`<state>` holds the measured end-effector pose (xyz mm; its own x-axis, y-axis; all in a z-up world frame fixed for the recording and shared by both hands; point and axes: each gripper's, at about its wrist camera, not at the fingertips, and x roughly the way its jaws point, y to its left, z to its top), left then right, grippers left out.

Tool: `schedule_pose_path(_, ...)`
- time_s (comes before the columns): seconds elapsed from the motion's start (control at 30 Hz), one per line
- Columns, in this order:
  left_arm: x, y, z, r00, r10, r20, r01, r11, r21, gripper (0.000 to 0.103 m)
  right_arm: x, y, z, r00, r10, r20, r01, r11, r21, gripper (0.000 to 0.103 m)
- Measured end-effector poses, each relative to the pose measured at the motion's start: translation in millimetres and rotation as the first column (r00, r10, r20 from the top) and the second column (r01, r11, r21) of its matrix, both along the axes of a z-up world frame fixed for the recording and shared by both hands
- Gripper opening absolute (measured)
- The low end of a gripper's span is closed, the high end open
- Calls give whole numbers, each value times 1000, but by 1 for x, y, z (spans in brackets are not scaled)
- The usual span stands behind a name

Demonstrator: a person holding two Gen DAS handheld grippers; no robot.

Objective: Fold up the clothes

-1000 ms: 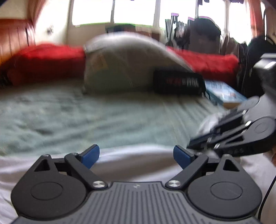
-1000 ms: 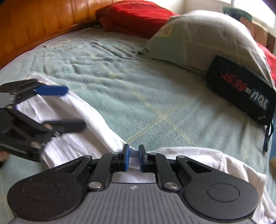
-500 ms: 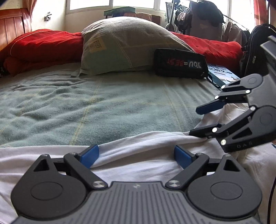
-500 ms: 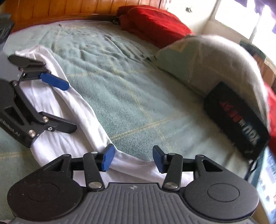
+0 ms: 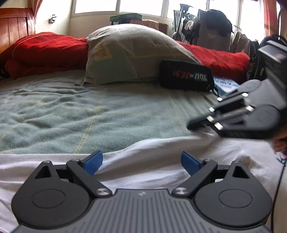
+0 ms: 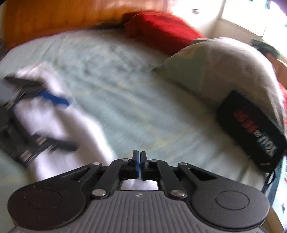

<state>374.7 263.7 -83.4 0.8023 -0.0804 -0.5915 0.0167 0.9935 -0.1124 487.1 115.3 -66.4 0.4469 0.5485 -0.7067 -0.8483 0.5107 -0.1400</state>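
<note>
Both views are taken low over the bed [image 5: 89,114], faced toward the shared pillow [image 5: 132,53] [image 6: 224,71].

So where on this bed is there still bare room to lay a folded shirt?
The wide stretch of green blanket between the white garment and the pillow lies bare. It is crowded farther back: red bedding, the pillow and a black pouch line the far edge.

Sunlit windows [image 5: 140,7] behind wooden headboard [image 5: 16,26] and green-blanketed bed [image 5: 89,114]
</note>
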Motion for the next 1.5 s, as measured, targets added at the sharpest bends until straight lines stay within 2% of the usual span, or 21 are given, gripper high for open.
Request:
schedule_pose_path(0.1,1,1,-1,1000,0,-7,0,1000,-3,94,17,1,-1,996,-86,-32,87,996,27,2)
schedule_pose_path(0.17,1,1,-1,1000,0,-12,0,1000,-5,94,21,-3,4,993,-106,-51,108,993,46,4)
schedule_pose_path(0.23,1,0,-2,1000,-1,-14,1,1000,-2,94,18,-12,14,994,-99,-36,101,993,60,11)
schedule_pose_path(0.33,1,0,-2,1000,-1,-18,1,1000,0,94,14,-20,24,995,-98,3,98,995,11,22)
schedule_pose_path(0.47,1,2,-1,999,42,-34,-41,999,29,94,16,-35,25,990,-140,28,141,989,-46,25)
schedule_pose_path(0.53,2,3,0,997,64,-42,-62,997,44,94,21,-44,23,983,-185,4,185,981,-51,29)
schedule_pose_path(0.63,2,4,1,994,98,-53,-94,993,67,94,24,-61,25,945,-321,-58,318,946,-60,34)
schedule_pose_path(0.73,2,5,2,989,132,-63,-126,988,91,94,28,-59,11,920,-385,-73,381,922,-67,50)
schedule_pose_path(0.83,2,6,3,984,166,-72,-157,981,115,94,33,-57,-2,892,-444,-84,438,896,-75,53)
schedule_pose_path(0.87,4,8,0,981,173,-89,-163,980,116,94,35,-56,-7,882,-463,-87,457,886,-78,64)
schedule_pose_path(0.93,6,14,-2,976,201,-85,-190,974,124,94,38,-54,-16,861,-500,-94,494,865,-83,76)
schedule_pose_path(1.03,4,23,1,960,275,-50,-265,953,147,94,45,-57,-12,832,-541,-120,540,841,-42,77)
schedule_pose_path(1.07,3,26,3,952,303,-35,-294,943,155,94,38,-60,-5,841,-528,-119,528,849,-36,77)
schedule_pose_path(1.23,-5,49,34,964,266,-17,-263,958,111,94,-9,-80,29,898,-430,-92,430,903,-23,77)
schedule_pose_path(1.37,1,74,35,962,263,-78,-248,955,161,89,-46,-98,43,935,-350,-65,349,937,-25,78)
schedule_pose_path(1.5,-1,90,27,970,197,-145,-176,973,147,86,-66,-106,46,943,-325,-66,324,946,-25,78)
